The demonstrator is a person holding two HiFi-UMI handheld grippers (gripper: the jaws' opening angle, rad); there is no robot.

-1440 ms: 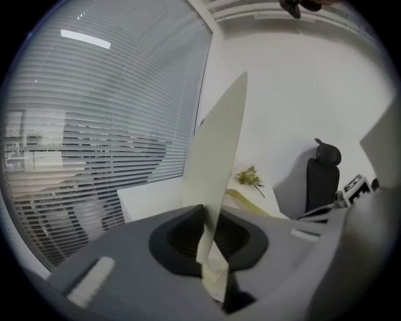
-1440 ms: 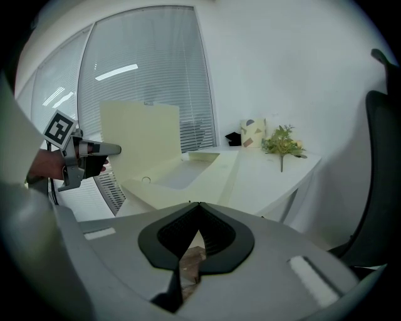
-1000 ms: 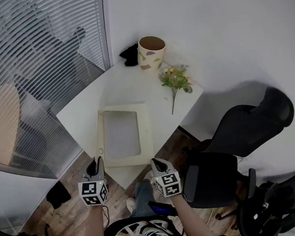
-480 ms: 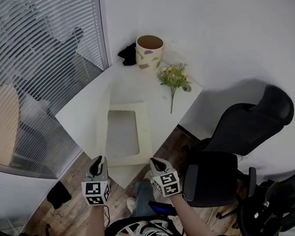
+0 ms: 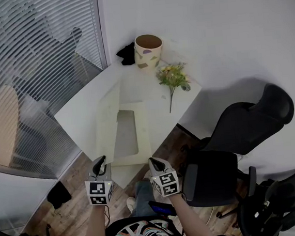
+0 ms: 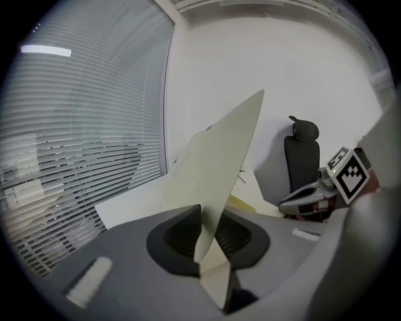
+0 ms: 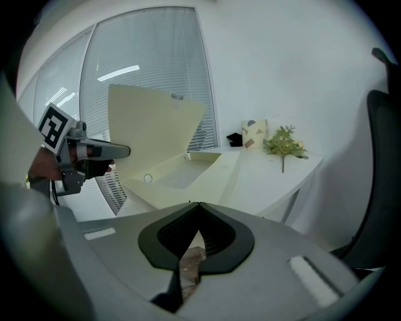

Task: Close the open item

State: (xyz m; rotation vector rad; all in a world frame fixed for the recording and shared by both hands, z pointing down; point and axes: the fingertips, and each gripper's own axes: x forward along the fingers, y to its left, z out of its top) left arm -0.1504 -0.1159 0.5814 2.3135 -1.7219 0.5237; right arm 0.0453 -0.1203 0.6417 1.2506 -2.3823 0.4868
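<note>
Tilting steeper than before, the box lid (image 5: 108, 121) stood half-raised at the table's (image 5: 82, 110) near edge, pinched in the left gripper (image 5: 98, 161), jaws just easing apart; the right gripper (image 5: 154, 162) sat pressed together. Closing seemed midway.

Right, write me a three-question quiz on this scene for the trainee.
1. True or false: the flowers lie on the table, outside the box.
2. What is between the left gripper's jaws? A) the box's lid B) a pen C) nothing
3. Which gripper is shut with nothing in it?
Key: 1 true. 2 A: the raised lid is between its jaws, which have just been opening. 3 the right gripper.
</note>
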